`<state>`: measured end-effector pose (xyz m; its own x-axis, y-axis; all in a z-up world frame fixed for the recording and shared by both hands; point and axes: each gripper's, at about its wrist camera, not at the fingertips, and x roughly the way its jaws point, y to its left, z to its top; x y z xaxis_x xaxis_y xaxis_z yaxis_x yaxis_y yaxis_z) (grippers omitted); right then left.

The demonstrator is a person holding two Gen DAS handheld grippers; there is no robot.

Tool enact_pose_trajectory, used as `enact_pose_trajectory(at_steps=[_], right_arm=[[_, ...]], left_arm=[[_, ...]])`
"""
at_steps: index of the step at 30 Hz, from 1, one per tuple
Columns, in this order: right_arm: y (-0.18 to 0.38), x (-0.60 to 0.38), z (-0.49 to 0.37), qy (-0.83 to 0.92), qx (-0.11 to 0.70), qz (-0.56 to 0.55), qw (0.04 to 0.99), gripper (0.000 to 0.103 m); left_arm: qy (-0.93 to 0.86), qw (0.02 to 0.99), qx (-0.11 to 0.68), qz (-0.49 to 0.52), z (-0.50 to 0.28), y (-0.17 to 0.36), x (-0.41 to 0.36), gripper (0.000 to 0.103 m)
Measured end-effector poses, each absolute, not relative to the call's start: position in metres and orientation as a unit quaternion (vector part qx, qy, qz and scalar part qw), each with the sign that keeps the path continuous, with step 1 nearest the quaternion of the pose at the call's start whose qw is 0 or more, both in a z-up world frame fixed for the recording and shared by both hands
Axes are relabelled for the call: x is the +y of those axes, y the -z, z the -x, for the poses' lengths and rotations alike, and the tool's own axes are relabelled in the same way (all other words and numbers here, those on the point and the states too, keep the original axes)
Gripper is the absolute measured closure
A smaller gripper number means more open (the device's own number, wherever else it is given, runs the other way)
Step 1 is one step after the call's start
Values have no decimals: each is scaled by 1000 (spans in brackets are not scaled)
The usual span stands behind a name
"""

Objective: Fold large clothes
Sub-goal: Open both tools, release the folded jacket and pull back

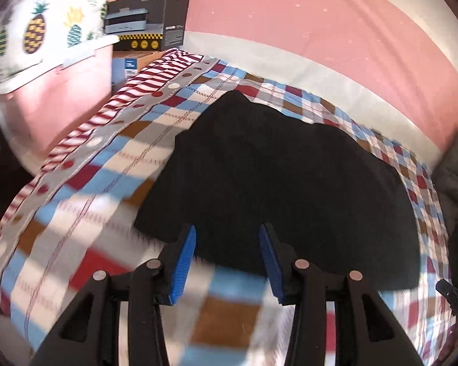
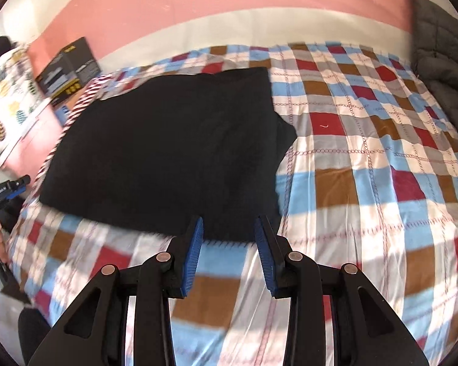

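Note:
A black garment [image 1: 274, 177] lies folded into a rough rectangle on the checked bedspread [image 1: 107, 189]. It also shows in the right wrist view [image 2: 168, 152]. My left gripper [image 1: 227, 235] is open and empty, hovering above the garment's near edge. My right gripper [image 2: 229, 225] is open and empty, above the garment's near right corner. The left gripper [image 2: 15, 186] appears at the far left of the right wrist view, held in a hand. Both near views are motion-blurred.
A pink storage box [image 1: 61, 91] with a pineapple-print pillow [image 1: 36, 27] stands left of the bed. A black product box [image 1: 146, 21] sits on cardboard behind it. A grey quilted cushion [image 2: 436, 61] leans at the bed's right end. A pink wall [image 1: 320, 15] runs behind.

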<state>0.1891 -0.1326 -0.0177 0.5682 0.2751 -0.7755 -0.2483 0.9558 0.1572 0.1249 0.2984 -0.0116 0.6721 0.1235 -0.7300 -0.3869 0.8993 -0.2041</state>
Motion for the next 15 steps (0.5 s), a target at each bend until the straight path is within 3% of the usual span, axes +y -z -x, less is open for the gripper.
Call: enact_pose_trajectory(at_steps=[5,6,7,9,15], right_arm=[[-3,-125,-132,-167,415,14,894,66],[-6,-124,-122,-172,411,18,895,61],[-9,-124,-111,-176,407,21,896,49],[-14,-123,-91,-183,399,30,898,41],[-26,-132,-32,-185,376,59,906,41]], left_arm=[[-151,896,392,143,-68,-4,246,55],[-150,897,393,137,-59,-7,235,55],[-148,898,393,132,-49,-10,224,55],[-141,900,392,124,-31,-16,204,52],[-113,908,392,100,11,-30,150,49]])
